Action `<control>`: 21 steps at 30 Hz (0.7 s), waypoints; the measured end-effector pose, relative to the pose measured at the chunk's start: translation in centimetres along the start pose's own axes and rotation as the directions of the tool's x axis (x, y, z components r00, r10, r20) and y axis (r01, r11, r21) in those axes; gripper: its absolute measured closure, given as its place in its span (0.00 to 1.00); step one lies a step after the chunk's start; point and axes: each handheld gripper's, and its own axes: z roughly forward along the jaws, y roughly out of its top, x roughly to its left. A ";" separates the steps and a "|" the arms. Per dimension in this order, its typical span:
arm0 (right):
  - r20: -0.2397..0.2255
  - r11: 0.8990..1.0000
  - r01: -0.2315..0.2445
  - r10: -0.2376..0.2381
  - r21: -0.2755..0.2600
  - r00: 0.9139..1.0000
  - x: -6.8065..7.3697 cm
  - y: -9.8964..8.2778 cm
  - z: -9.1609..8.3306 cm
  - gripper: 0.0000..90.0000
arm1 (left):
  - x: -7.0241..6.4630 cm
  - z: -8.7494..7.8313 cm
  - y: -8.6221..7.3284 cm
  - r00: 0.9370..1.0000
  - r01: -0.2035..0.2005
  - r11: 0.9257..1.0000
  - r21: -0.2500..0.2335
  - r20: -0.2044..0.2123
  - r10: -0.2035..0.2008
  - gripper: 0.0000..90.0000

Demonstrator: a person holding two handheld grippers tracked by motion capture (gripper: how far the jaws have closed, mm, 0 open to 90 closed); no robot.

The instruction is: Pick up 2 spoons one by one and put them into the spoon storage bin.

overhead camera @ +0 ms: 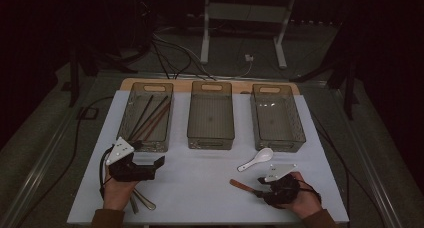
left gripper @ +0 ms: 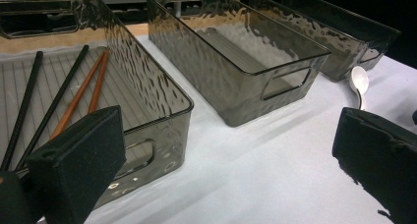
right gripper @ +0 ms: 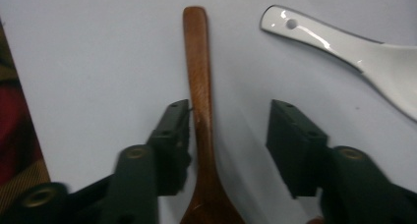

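Observation:
A brown wooden spoon [right gripper: 199, 62] lies on the white table mat [overhead camera: 200, 183], handle pointing away, between the jaws of my right gripper [right gripper: 231, 130]. One pad sits against the handle and the other stands apart from it, so the jaws are open around it. In the high view the right gripper [overhead camera: 260, 186] is at the front right, over the wooden spoon [overhead camera: 241, 185]. A white ceramic spoon [overhead camera: 257, 158] lies just beyond it. My left gripper [overhead camera: 152, 169] rests at the front left, open with nothing between its jaws, near the left bin [left gripper: 147, 81].
Three clear smoky bins stand in a row at the back: the left bin [overhead camera: 151, 84] holds black and brown chopsticks [overhead camera: 150, 119], while the middle bin [overhead camera: 211, 138] and right bin [overhead camera: 278, 144] look empty. Metal cutlery [overhead camera: 142, 202] lies under the left hand.

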 end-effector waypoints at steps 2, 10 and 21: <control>-0.009 1.000 0.007 -0.007 0.013 1.000 0.2 0.0 0.1 0.69 | 0.0 0.0 0.0 1.000 0.001 1.000 0.000 -0.001 -0.001 0.01; -0.028 0.998 0.054 -0.053 0.041 0.998 0.4 0.0 0.5 0.87 | -0.1 0.1 0.0 1.000 -0.001 1.000 0.003 0.001 0.001 0.01; -0.045 0.999 0.031 -0.030 0.030 0.999 0.2 0.0 0.5 0.91 | -0.1 0.1 -0.2 1.000 0.003 1.000 0.009 -0.001 -0.003 0.01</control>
